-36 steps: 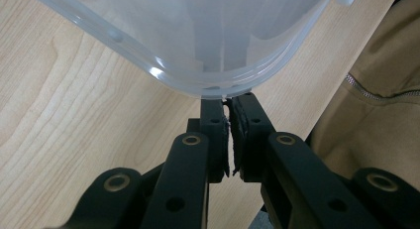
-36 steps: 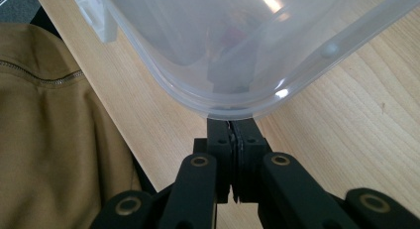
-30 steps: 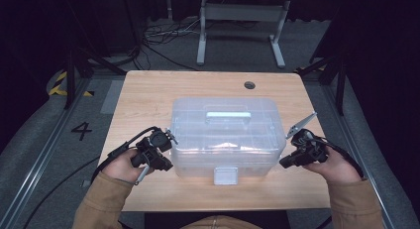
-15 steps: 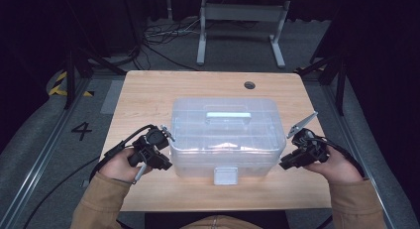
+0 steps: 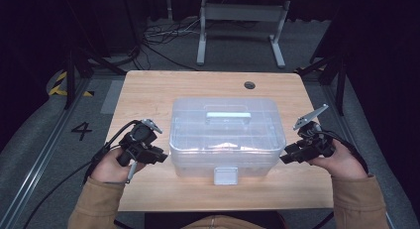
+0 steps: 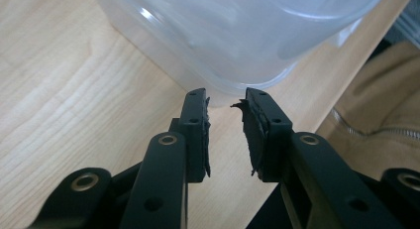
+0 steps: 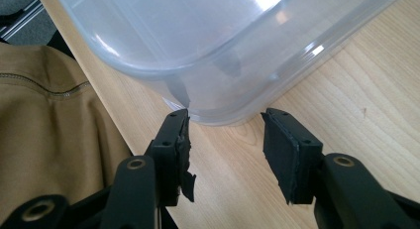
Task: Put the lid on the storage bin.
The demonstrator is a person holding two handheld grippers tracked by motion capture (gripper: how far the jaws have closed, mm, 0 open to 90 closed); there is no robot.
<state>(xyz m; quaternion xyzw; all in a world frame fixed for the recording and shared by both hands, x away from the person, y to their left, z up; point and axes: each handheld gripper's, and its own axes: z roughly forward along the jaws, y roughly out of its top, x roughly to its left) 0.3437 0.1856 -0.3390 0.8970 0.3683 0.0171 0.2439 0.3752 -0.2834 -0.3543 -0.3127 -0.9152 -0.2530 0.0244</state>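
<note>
The left gripper (image 5: 161,156) sits at the near left corner of the clear plastic box (image 5: 228,135), its jaws parted by a modest gap with nothing between them; they have just been opening. In the left gripper view its tips (image 6: 225,102) stop just short of the rounded lower edge of the box (image 6: 237,35), close to it but not gripping it. The right gripper (image 5: 283,158) is at the near right corner, its jaws also apart and empty, and they too have just been opening. In the right gripper view the gap (image 7: 225,121) is wider, and the left jaw's tip lies right against the box's bottom corner (image 7: 218,55); whether it touches cannot be told.

The box stands flat in the middle of the wooden table (image 5: 148,90), lid on, with a pale handle (image 5: 229,115) across the top and a latch (image 5: 225,175) on the near side. The person's hands hold the grippers from the near edge, tan sleeves (image 5: 96,204) behind them.
</note>
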